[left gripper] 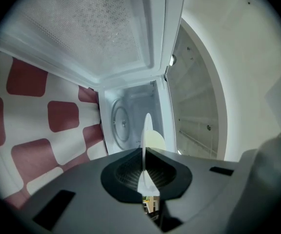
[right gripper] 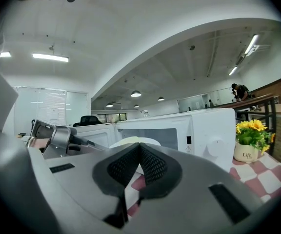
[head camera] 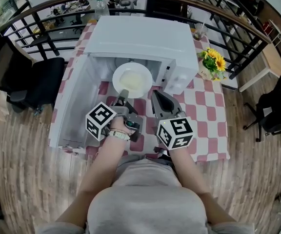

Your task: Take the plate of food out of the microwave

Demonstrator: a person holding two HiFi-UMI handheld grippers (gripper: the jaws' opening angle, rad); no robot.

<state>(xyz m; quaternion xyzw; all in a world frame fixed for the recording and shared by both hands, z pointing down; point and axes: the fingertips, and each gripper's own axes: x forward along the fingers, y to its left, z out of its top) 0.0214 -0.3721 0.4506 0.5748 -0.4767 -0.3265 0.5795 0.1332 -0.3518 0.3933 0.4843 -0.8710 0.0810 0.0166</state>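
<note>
Where legible, "Life" (right gripper: 248, 155); plate (head camera: 117, 77) in tongs (head camera: 123, 94)

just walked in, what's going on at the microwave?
A person is working two handheld grippers at a white microwave whose door stands open to the left. The left gripper is clamped on the near rim of the plate of food, holding it just in front of the open cavity, above the checked tablecloth. The right gripper sits beside it, shut and empty.
</note>
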